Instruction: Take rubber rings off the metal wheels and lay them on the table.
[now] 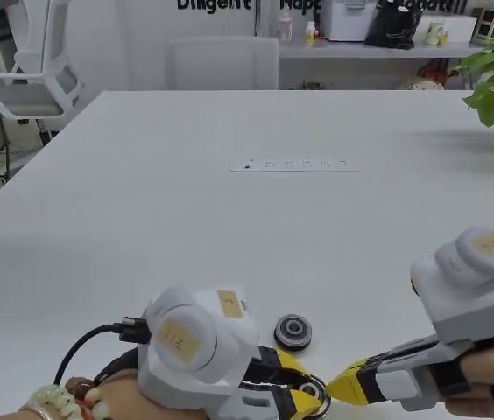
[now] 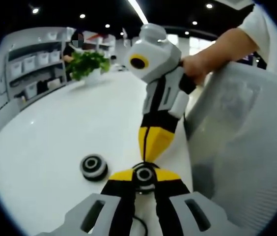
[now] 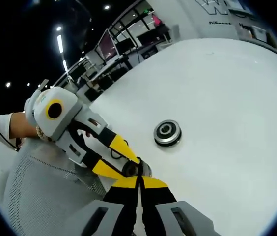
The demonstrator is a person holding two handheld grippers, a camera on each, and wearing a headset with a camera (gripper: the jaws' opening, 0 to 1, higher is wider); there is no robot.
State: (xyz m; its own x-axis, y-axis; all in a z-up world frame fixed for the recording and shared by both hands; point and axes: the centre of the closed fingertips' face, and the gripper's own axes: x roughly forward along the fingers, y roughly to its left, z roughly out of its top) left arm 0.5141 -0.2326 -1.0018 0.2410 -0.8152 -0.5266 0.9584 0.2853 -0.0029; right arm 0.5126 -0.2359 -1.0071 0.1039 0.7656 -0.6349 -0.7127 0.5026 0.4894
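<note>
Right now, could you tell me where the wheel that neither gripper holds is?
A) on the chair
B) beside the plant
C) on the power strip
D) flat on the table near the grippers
D: the loose wheel lies flat on the table, just apart from the left gripper, which clamps a second wheel.

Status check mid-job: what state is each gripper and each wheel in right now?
Left gripper: fingers shut on one small metal wheel.
Right gripper: fingers shut, tips against the held wheel's edge; whether they grip its ring is unclear.
Second metal wheel with black rubber ring: lying flat on the white table, ring on, apart from both grippers.
</note>
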